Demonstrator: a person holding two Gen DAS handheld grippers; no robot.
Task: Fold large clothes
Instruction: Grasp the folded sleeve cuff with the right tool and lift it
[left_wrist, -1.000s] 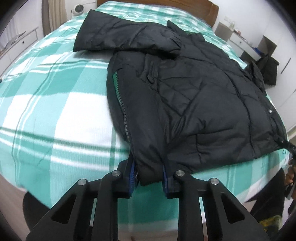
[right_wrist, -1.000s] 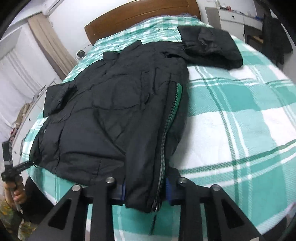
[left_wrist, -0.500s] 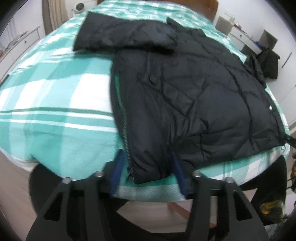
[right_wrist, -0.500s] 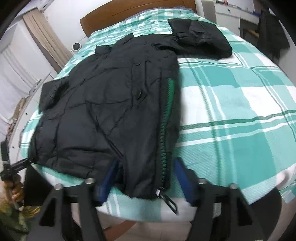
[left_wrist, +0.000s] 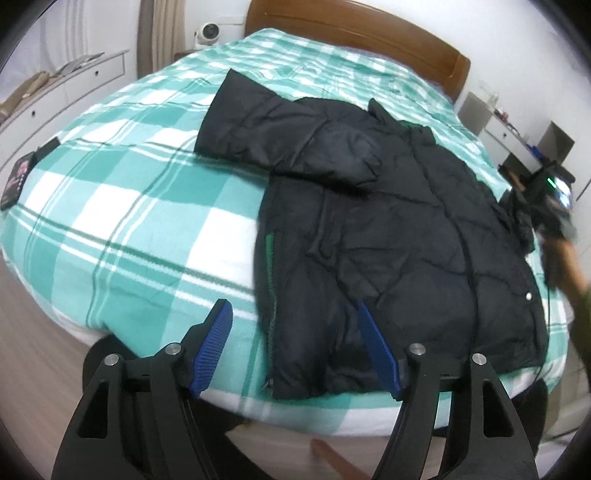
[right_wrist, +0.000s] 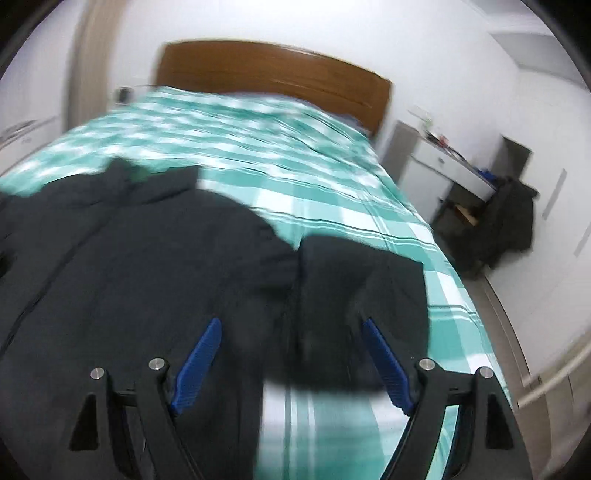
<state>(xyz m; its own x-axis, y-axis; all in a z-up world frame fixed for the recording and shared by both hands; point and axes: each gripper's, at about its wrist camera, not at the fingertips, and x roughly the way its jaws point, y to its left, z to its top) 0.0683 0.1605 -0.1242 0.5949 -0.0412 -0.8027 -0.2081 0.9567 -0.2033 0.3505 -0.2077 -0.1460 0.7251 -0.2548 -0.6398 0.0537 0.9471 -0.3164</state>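
Right wrist: blurred, seemingly spread tongs (right_wrist: 291, 354) above jacket (right_wrist: 129, 258)

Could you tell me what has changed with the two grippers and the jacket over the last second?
Both grippers let go of the jacket hem: the left gripper and the right gripper have just been opening, with nothing pinched now. The left drew back a little; the right swung across to the jacket's other side, above its sleeve. The jacket stays spread on the checked bedspread.
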